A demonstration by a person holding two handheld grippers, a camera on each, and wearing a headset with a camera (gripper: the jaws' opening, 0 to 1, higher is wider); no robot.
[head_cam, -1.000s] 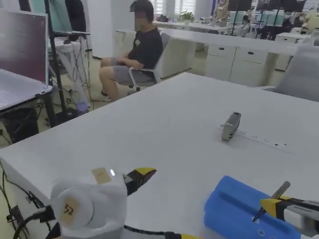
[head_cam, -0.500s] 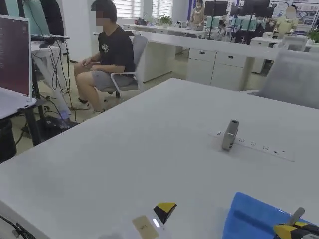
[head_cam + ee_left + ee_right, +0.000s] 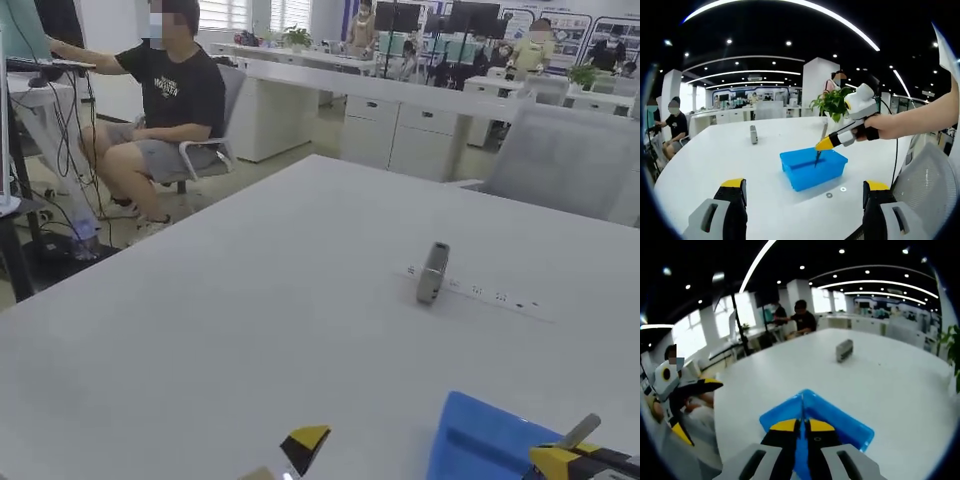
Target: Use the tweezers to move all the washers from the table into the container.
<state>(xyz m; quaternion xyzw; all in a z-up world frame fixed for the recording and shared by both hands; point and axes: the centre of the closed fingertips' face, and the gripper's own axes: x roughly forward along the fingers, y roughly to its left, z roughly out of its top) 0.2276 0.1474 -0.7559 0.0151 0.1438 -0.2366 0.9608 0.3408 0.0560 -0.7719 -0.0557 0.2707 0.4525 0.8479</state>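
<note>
Headset's tilting up; right tool (image 3: pixel 824 145) is clamping tweezers (image 3: pixel 817 157) over bin (image 3: pixel 805 175), left tool (image 3: pixel 803 184) is gaping empty. Sloppy pinch could flick washers (image 3: pixel 829 195) off counter (image 3: pixel 715 155).

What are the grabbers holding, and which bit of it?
The right gripper pinches the tweezers near their middle, tips pointing into the blue container. The left gripper is open, holding nothing.

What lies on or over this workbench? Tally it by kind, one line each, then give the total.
Washers on the table: 2
Blue container: 1
Tweezers, held over the container in the right claw: 1
Power strip: 1
Grey adapter on the strip: 1
Total: 6
</note>
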